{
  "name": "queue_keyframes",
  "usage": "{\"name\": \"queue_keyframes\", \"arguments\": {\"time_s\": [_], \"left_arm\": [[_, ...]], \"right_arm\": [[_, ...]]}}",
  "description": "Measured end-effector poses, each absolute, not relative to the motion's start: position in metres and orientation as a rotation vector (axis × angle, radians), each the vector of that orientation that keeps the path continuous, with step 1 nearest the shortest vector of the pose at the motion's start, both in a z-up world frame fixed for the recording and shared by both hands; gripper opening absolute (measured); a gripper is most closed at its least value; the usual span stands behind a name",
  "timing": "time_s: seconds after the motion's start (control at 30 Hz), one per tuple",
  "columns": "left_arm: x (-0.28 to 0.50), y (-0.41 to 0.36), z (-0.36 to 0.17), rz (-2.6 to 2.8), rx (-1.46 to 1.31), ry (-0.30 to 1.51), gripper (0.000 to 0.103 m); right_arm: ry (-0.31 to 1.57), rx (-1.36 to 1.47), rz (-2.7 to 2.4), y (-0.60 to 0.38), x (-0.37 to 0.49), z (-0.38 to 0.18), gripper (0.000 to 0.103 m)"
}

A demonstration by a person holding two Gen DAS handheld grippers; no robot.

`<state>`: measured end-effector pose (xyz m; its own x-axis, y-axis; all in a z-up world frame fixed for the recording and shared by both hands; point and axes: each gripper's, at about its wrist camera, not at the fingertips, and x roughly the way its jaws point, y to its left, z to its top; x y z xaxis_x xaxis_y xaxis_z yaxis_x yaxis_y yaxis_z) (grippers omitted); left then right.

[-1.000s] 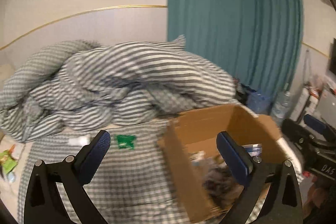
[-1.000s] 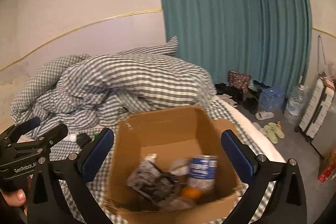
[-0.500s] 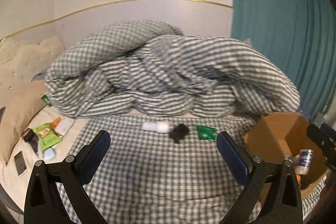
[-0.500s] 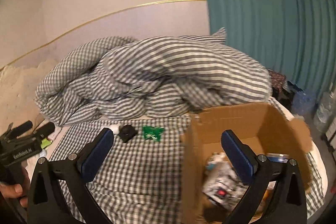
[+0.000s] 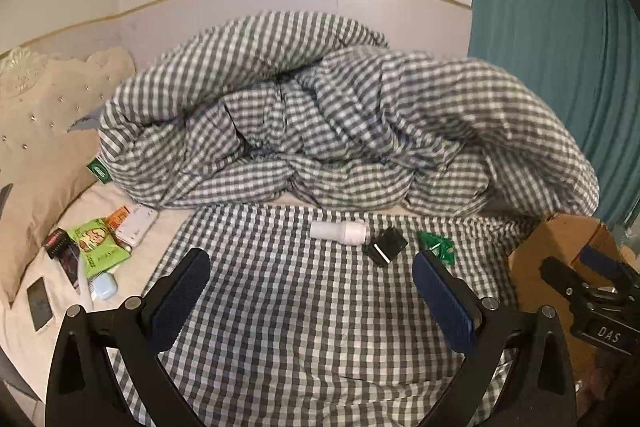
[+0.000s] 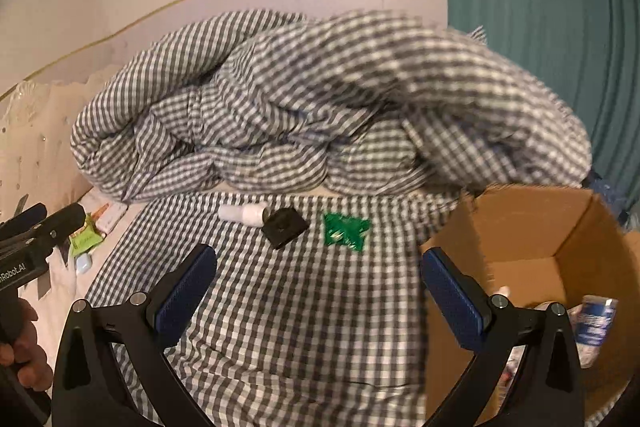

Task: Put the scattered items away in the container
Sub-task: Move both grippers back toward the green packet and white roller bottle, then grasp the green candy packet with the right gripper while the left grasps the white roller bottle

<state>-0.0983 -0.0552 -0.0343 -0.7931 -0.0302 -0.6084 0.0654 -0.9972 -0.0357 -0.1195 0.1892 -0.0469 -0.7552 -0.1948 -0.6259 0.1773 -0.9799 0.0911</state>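
Note:
A white bottle (image 5: 339, 231), a black square block (image 5: 385, 246) and a green packet (image 5: 437, 246) lie in a row on the checked sheet, ahead of both grippers. They also show in the right wrist view: bottle (image 6: 243, 214), block (image 6: 285, 227), packet (image 6: 345, 230). The cardboard box (image 6: 560, 227) stands at the right with several items inside; its corner shows in the left wrist view (image 5: 560, 235). My left gripper (image 5: 310, 301) is open and empty. My right gripper (image 6: 320, 297) is open and empty, beside the box.
A bunched checked duvet (image 5: 320, 123) fills the back of the bed. At the left, by a beige pillow (image 5: 44, 147), lie a green snack bag (image 5: 96, 243), a white case (image 5: 136, 227), a phone (image 5: 39, 303) and other small things. A teal curtain (image 5: 560, 47) hangs at the right.
Both grippers have swung left, away from the box and toward the middle of the bed. The three items now sit centred ahead. Both stay open and empty.

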Motion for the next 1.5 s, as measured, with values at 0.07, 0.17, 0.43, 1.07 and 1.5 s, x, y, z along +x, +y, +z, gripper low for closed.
{"name": "queue_keyframes", "arguments": {"time_s": [0.07, 0.17, 0.43, 1.07, 1.5], "left_arm": [[-0.107, -0.058, -0.044, -2.925, 1.020, 0.088, 0.103], [-0.117, -0.061, -0.053, -2.929, 1.029, 0.109, 0.103], [-0.149, -0.055, -0.074, -2.943, 1.071, 0.129, 0.103], [-0.223, -0.065, -0.146, -2.895, 1.180, 0.162, 0.103], [-0.262, -0.053, -0.169, -2.918, 1.197, 0.154, 0.103]], "right_arm": [[-0.027, 1.016, -2.761, 0.185, -0.129, -0.057, 0.103], [-0.028, 1.053, -2.760, 0.183, -0.146, -0.072, 0.103], [-0.113, 1.135, -2.814, 0.185, -0.200, -0.113, 0.103], [0.092, 1.430, -2.803, 0.170, -0.322, -0.232, 0.096], [0.081, 1.366, -2.761, 0.169, -0.307, -0.227, 0.035]]}}
